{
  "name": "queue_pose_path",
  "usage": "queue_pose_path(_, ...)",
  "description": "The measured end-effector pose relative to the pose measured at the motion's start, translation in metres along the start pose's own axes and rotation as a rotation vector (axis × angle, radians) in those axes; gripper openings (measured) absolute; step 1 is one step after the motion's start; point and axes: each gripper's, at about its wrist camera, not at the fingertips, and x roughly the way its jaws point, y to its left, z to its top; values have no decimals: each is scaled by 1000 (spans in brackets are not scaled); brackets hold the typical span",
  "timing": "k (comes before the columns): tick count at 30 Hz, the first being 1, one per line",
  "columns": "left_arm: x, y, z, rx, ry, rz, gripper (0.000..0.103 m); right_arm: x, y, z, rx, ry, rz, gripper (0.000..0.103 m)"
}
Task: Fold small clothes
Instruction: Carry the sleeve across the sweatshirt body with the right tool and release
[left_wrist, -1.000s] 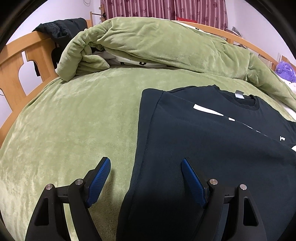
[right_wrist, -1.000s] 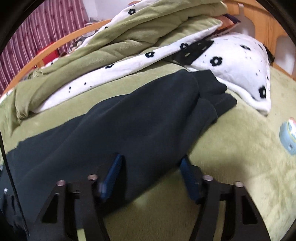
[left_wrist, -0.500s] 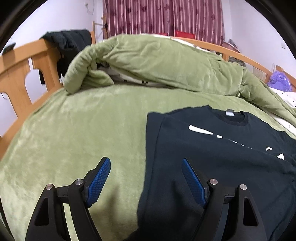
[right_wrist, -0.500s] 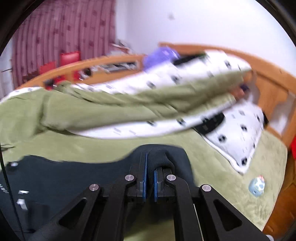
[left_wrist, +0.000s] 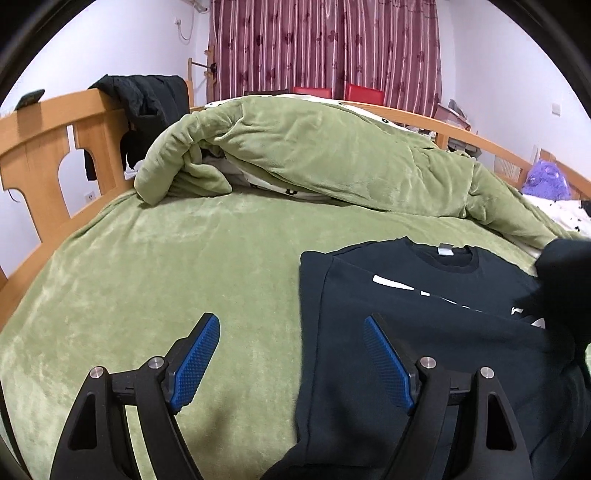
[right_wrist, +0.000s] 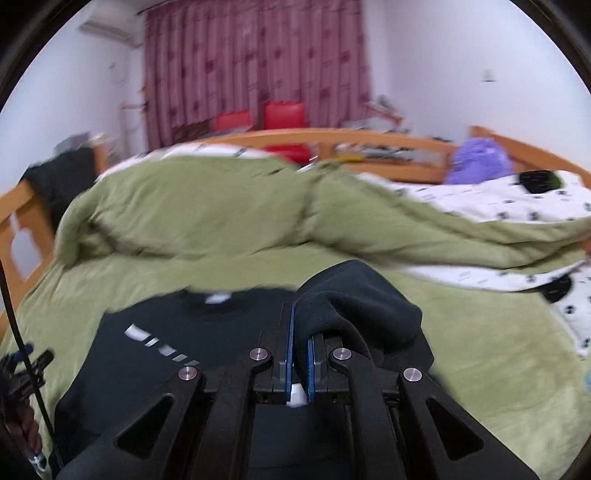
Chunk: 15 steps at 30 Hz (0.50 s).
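A black long-sleeved shirt with white print lies on the green bed cover, its left side folded in. My left gripper is open and empty, held above the shirt's left edge. My right gripper is shut on the shirt's right sleeve and holds it lifted over the shirt body. The lifted sleeve also shows at the right edge of the left wrist view.
A bunched green quilt lies across the far side of the bed. A wooden bed frame with a black jacket stands at the left. White flowered bedding and a purple bag are at the right.
My right gripper closed on the sleeve, lifted it and swung it left over the shirt body. My left gripper rose and pulled back a little, staying open.
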Motion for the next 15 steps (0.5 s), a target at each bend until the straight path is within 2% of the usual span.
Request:
queue_pose_path(3, 3, 0, -2, 0, 8, -10, 79, 32, 47, -33, -51, 80, 47, 6)
queue_pose_path(6, 4, -5, -4, 9, 9, -22, 79, 59, 76, -64, -100, 146, 61, 6)
queue_pose_path(8, 4, -9, -6, 23, 7, -27, 79, 76, 93, -86, -140, 208, 74, 17)
queue_pose_path(10, 6, -12, -9, 33, 10, -26, 79, 84, 99, -100, -169, 258, 101, 39)
queue_pose_path(13, 9, -14, -13, 29, 18, -35, 79, 76, 98, -111, -205, 239, 114, 46)
queue_pose_path(15, 12, -15, -14, 12, 25, -53, 79, 58, 82, -109, -202, 206, 141, 51)
